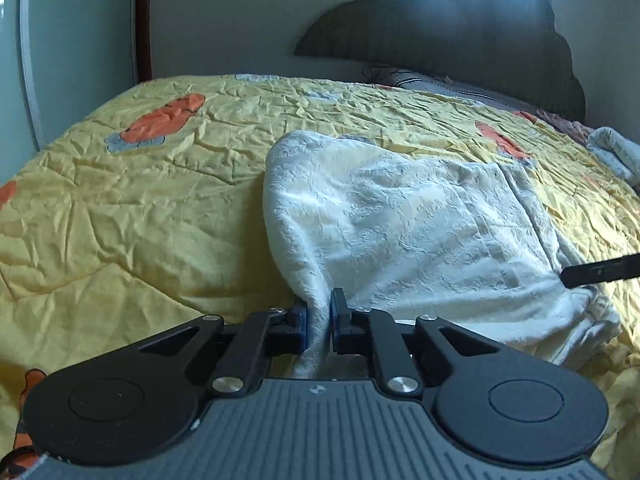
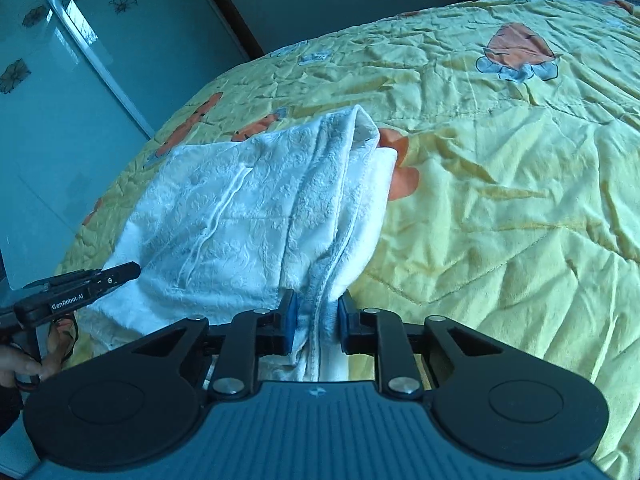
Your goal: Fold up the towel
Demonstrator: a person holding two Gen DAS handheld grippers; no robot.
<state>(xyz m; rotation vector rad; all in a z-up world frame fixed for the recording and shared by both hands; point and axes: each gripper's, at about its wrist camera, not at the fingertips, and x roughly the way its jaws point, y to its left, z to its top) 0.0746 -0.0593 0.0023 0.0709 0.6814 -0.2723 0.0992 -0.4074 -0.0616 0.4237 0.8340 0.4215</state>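
A white towel point(image 1: 400, 216) is laid on a yellow quilt point(image 1: 140, 208) printed with orange and grey motifs. The towel is partly folded and bunched, with its near edge drawn toward both grippers.

The left gripper point(image 1: 319, 320) is clamped on a gathered near corner of the towel; cloth is pinched between its blue pads. The right gripper point(image 2: 316, 320) is clamped on a thicker bunch of layered towel edge, likewise between blue pads.

In the right wrist view, the left gripper is seen from the side at the towel's left edge, and the lettering "GenRobot.AI" is legible on its body. A hand point(image 2: 24, 368) is seen at its grip.

A dark headboard point(image 1: 460, 28) is seen behind the quilt. No other writing can be read.
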